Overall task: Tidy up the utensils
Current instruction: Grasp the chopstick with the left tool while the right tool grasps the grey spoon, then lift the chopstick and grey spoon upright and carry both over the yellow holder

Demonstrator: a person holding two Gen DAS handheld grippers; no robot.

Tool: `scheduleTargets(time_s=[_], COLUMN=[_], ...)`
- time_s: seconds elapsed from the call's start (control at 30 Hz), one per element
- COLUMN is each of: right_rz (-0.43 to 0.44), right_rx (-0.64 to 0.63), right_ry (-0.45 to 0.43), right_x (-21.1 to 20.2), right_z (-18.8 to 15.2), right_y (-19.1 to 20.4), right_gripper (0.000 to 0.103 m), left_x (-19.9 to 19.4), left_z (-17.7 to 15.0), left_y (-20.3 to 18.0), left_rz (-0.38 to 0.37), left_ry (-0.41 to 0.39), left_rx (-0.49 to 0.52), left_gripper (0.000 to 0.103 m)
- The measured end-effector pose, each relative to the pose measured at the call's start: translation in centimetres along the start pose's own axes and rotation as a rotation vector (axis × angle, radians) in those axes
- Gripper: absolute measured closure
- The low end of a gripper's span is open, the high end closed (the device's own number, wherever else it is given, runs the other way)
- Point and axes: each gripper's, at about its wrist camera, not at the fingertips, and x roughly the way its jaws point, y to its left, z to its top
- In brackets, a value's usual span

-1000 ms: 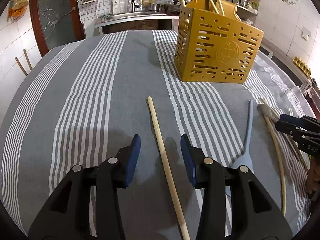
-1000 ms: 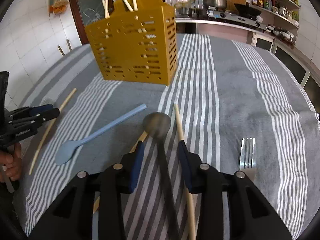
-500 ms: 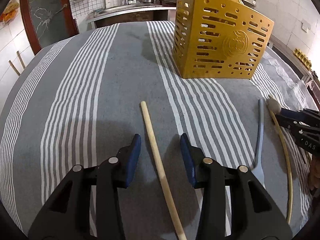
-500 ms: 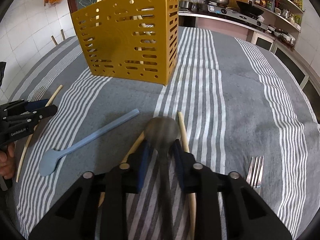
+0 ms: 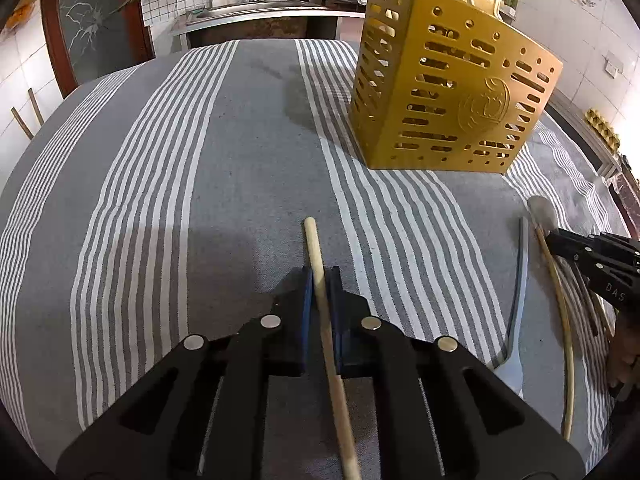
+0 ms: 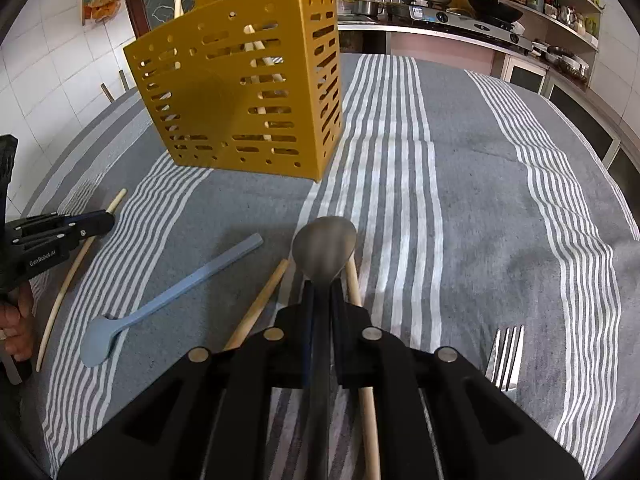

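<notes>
on the left gripper [image 6: 96, 222] reads "genrobot.ai", clamping a chopstick [image 5: 316, 256]; right gripper [image 6: 322, 292] pinches a spoon [image 6: 325, 248].

Black plastic left claw [image 5: 319, 280], blue pads, round silver screws, right claw [image 6: 323, 288] likewise, white lettering

grey tablecloth with white stripe bands [image 5: 224, 184] fills both frames. mustard-yellow perforated plastic utensil caddy [image 6: 240, 104] upper left in right view. pale blue plastic spoon [image 6: 168, 300] lower left, dull dark-grey metal spoon [image 6: 324, 252] centre, silver fork [image 6: 506, 354] lower right. pale wooden chopstick [image 5: 320, 300] centre of left view.
</notes>
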Motion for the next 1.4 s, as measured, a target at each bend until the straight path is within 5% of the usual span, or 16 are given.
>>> scheduleTargets(time_s=[0.43,1.4], right_rz=[0.039,0.079], right_rx=[0.029,0.065], right_ry=[-0.075,-0.328], right_x=[-2.1,-9.6], right_z=[0.8,0.4], right_y=[-0.8,-2.0], right_gripper=[0.095,0.095], left_x=[-1.6,-10.6], left_z=[0.3,0.8], left_y=[-0.4,-1.5], left_rz=[0.007,-0.018], left_ry=[-0.034,-0.312], left_rx=[-0.002,-0.043], left_gripper=[0.098,0.098])
